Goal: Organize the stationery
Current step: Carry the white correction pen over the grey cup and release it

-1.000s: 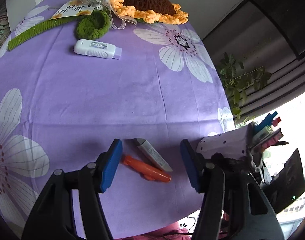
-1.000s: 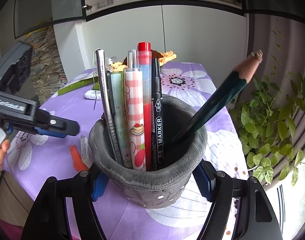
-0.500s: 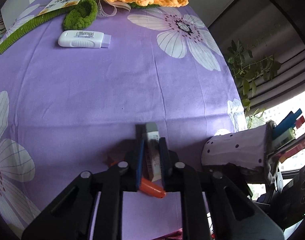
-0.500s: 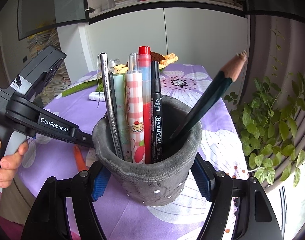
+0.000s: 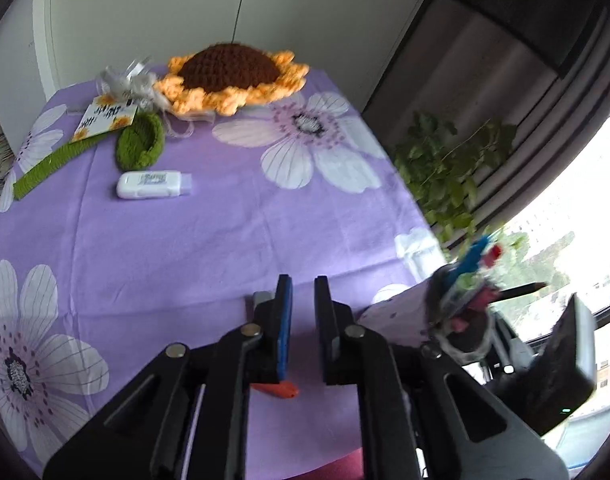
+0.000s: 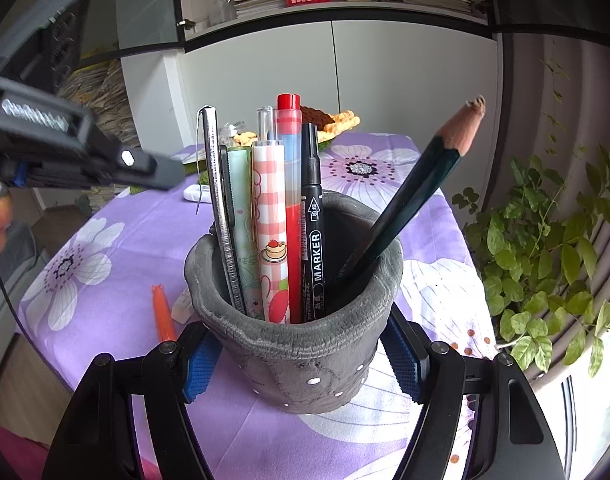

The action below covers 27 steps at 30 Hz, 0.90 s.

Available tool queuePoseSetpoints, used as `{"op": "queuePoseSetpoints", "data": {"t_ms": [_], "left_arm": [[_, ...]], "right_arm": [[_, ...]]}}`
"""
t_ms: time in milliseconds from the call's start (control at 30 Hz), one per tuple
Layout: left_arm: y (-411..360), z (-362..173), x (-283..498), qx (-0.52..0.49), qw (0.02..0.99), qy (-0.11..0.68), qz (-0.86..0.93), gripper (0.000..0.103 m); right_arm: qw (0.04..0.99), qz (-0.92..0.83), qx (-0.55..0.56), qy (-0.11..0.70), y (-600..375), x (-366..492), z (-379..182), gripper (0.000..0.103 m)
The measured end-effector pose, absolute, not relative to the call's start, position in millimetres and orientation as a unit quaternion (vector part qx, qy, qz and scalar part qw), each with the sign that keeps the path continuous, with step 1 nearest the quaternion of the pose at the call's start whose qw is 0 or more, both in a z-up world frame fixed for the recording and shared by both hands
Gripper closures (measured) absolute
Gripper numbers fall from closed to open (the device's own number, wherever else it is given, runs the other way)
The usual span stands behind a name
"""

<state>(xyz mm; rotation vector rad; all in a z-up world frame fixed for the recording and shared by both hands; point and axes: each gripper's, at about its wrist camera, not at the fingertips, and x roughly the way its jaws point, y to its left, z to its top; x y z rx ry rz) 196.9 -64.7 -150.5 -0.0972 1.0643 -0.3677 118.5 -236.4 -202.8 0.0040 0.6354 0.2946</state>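
My right gripper (image 6: 301, 356) is shut on a grey felt pen holder (image 6: 305, 344), its blue pads pressing both sides. The holder carries a dark pencil (image 6: 409, 200), a black marker (image 6: 313, 232), a red pen (image 6: 291, 184), a pink checked pen and a metal ruler. My left gripper (image 5: 303, 312) hangs a little above the cloth, and its jaws are opening with nothing between them. A grey-white stick (image 5: 259, 299) peeks out left of its left finger. An orange pen (image 5: 279, 389) lies under the fingers. Both lie on the cloth beside the holder in the right wrist view.
A purple flowered cloth (image 5: 185, 248) covers the table. At the far end lie a crocheted sunflower (image 5: 233, 76), a green crochet leaf (image 5: 139, 146) and a white plastic case (image 5: 153, 184). A leafy plant (image 5: 445, 176) stands past the right table edge.
My left gripper shut around the grey-white stick, then rose with its jaws slightly parted; the stick stays on the cloth. The right gripper and holder barely moved.
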Motion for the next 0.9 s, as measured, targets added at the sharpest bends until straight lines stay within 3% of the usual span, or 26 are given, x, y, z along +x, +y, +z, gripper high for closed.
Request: {"op": "queuePoseSetpoints", "data": {"t_ms": [33,67,200,333,367,400,433,633,900], "left_arm": [[-66,-162,201,-0.046,0.834,0.522,-0.173,0.071],[-64,-174,202,-0.051,0.823,0.537,-0.177,0.067],[-70,-195,214,-0.038,0.818,0.552,-0.155,0.065],[-71,-206,222,-0.040,0.813,0.561,-0.152,0.072],[-71,-208,223,-0.038,0.812,0.563,-0.149,0.076],[-71,-210,224,-0.032,0.813,0.563,-0.144,0.087],[-71,-209,223,-0.023,0.821,0.554,-0.137,0.089],[-64,-192,216,-0.052,0.829,0.535,-0.155,0.090],[-68,-93,165,-0.100,0.872,0.410,-0.247,0.090]], "right_arm": [[0.939,0.145,0.002,0.311,-236,118,-202,0.029],[0.939,0.145,0.002,0.311,-236,118,-202,0.029],[0.938,0.146,0.004,0.313,-236,117,-201,0.029],[0.938,0.149,0.003,0.314,-237,115,-200,0.029],[0.937,0.149,0.003,0.315,-237,116,-200,0.029],[0.937,0.150,0.003,0.315,-238,116,-200,0.029],[0.937,0.150,0.003,0.315,-238,116,-200,0.029],[0.937,0.150,0.005,0.315,-237,116,-201,0.029],[0.937,0.152,0.007,0.315,-237,116,-201,0.029]]}}
